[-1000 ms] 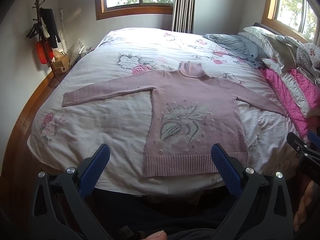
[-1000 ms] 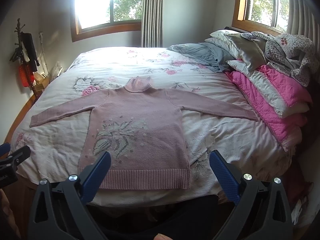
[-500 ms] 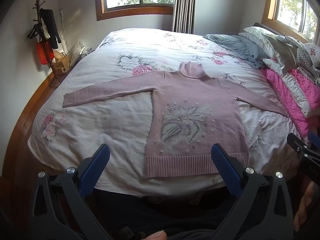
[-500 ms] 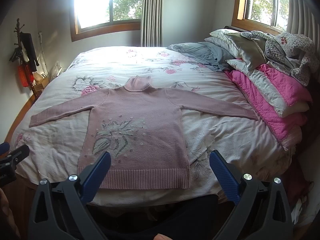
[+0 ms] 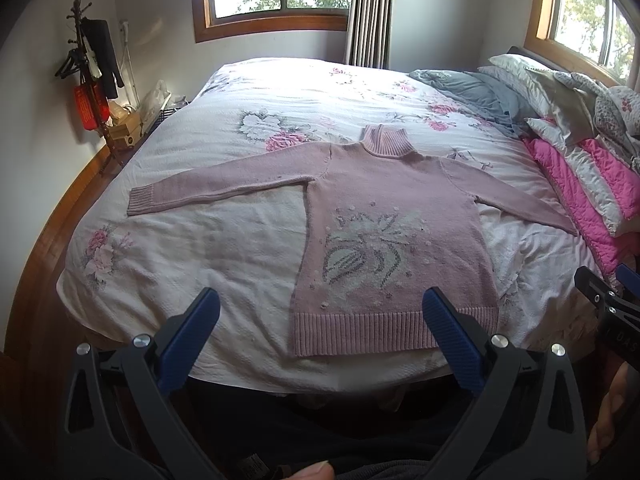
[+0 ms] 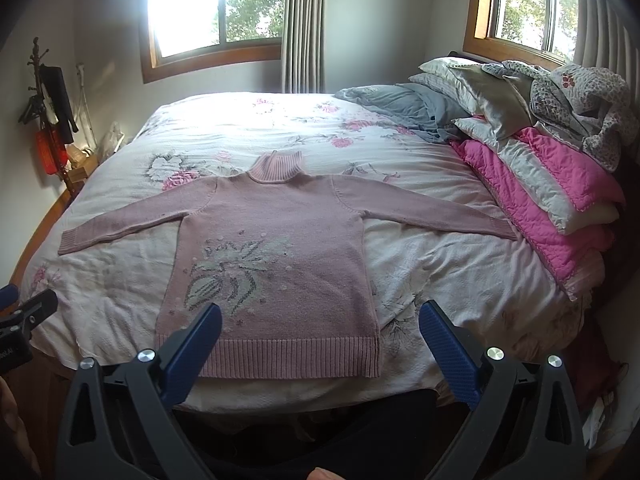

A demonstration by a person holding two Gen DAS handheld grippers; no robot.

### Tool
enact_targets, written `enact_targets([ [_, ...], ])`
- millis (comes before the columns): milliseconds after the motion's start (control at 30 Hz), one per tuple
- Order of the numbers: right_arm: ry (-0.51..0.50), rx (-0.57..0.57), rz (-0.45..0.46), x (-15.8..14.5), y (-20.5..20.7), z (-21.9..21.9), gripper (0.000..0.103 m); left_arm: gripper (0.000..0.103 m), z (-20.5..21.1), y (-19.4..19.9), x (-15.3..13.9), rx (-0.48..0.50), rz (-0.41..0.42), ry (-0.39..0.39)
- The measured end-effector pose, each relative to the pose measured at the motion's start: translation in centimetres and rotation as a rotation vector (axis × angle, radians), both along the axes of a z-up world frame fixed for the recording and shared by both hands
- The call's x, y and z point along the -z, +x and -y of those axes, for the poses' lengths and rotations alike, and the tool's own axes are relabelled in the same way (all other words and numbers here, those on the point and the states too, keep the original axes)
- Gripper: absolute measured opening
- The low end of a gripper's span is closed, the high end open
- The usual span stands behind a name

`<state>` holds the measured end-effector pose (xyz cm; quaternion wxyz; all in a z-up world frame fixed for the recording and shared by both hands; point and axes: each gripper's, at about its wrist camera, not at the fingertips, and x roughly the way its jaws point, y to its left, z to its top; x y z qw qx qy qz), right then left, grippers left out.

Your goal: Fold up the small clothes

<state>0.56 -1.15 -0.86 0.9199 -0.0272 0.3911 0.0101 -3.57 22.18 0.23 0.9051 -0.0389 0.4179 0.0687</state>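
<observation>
pink sweater (image 5: 394,240) flat on bed, both grippers empty, short of the bed edge.

sweater lies front up on the floral bedspread (image 5: 224,240), sleeves spread out to both sides, ribbed hem at the near edge, turtleneck pointing away. left gripper (image 5: 320,310) jaws wide apart, nothing between them; right gripper (image 6: 320,322) likewise spread, empty. pink quilt (image 6: 560,184) and pillows stacked along the right side.

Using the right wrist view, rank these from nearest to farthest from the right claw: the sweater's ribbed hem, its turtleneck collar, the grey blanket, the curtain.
1. Ribbed hem: just ahead of the open right claw, at the bed's near edge.
2. Turtleneck collar: mid-bed, at the sweater's far end.
3. Grey blanket: far right, beside the pillows.
4. Curtain: on the back wall between the windows.
</observation>
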Motion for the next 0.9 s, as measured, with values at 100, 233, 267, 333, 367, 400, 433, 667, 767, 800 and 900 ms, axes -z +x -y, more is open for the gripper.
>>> enact_targets([
  [100, 0.000, -0.001, 0.000, 0.0, 0.0, 0.0, 0.099, 0.100, -0.1, 0.2, 0.0, -0.001, 0.000, 0.000],
  [233, 0.001, 0.000, -0.003, 0.1, 0.0, 0.1, 0.099, 0.100, -0.1, 0.1, 0.0, 0.000, -0.001, 0.001],
  [267, 0.000, 0.000, -0.004, 0.1, 0.0, 0.2, 0.099, 0.100, -0.1, 0.1, 0.0, 0.000, 0.000, 0.001],
  [333, 0.000, 0.001, -0.007, 0.2, 0.0, 0.4, 0.099, 0.100, -0.1, 0.1, 0.1, -0.001, 0.001, 0.001],
  [367, 0.001, 0.001, -0.008, 0.3, 0.2, 0.3, 0.099, 0.100, -0.1, 0.1, 0.1, -0.001, 0.000, 0.001],
  [400, 0.000, 0.002, -0.011, 0.4, 0.3, 0.2, 0.099, 0.100, -0.1, 0.1, 0.1, 0.000, 0.000, 0.001],
  [433, 0.000, 0.003, -0.013, 0.5, 0.4, 0.3, 0.099, 0.100, -0.1, 0.1, 0.1, 0.000, 0.000, 0.001],
  [667, -0.001, 0.007, -0.031, 1.0, 1.6, -0.1, 0.099, 0.100, 0.0, 0.6, 0.7, 0.000, -0.012, 0.003],
  [767, 0.001, 0.009, -0.040, 1.3, 2.2, -0.1, 0.099, 0.100, 0.0, 1.3, 1.1, -0.002, -0.027, 0.000],
  [800, 0.001, 0.011, -0.042, 1.3, 2.3, -0.1, 0.099, 0.100, 0.1, 1.5, 1.1, -0.002, -0.030, 0.001],
  [900, 0.002, 0.012, -0.049, 1.4, 2.8, 0.0, 0.099, 0.100, 0.1, 1.9, 1.2, 0.000, -0.036, 0.001],
])
